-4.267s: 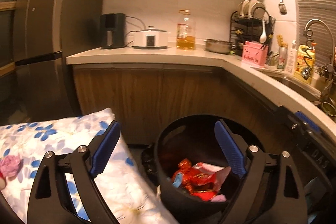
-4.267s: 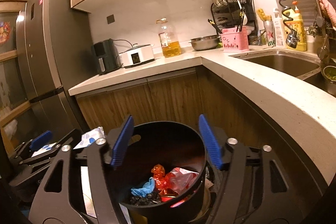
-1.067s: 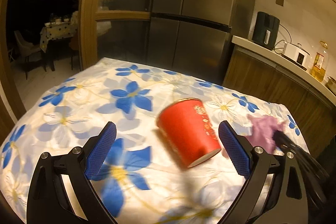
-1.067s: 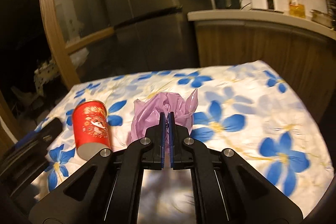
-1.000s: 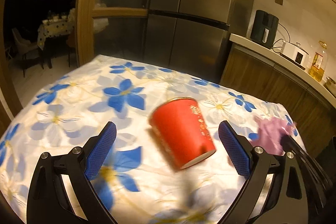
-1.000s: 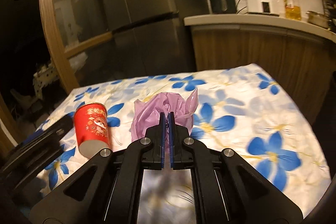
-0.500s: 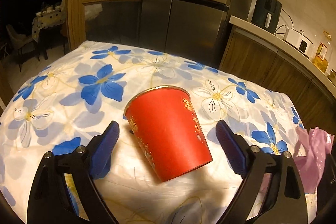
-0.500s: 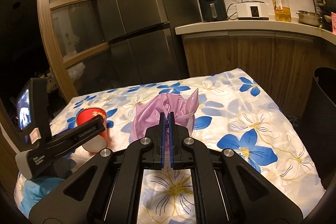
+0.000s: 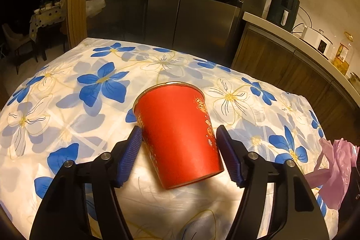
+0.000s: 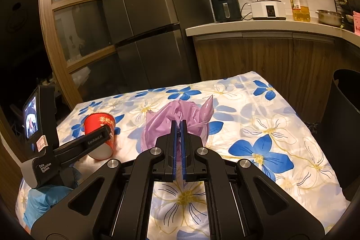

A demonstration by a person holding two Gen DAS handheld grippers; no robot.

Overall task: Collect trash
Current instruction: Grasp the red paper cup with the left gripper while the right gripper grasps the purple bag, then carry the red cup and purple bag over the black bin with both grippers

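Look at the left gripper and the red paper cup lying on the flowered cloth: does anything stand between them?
Nothing visible does. The red paper cup lies on its side on the flowered cloth, already between the closing jaws of the left gripper. The crumpled pink plastic bag sits off to the right, clear of them.

Cup [image 9: 177, 138] on table [image 9: 67, 105], bag [image 10: 177, 120] probably just right of it

Fridge [image 10: 144, 15], air fryer [image 10: 223, 3], oil bottle [image 10: 299, 3].

red cup [image 9: 177, 138] with gold print, purple bag [image 10: 177, 120], blue-flowered white tablecloth [image 9: 67, 91]
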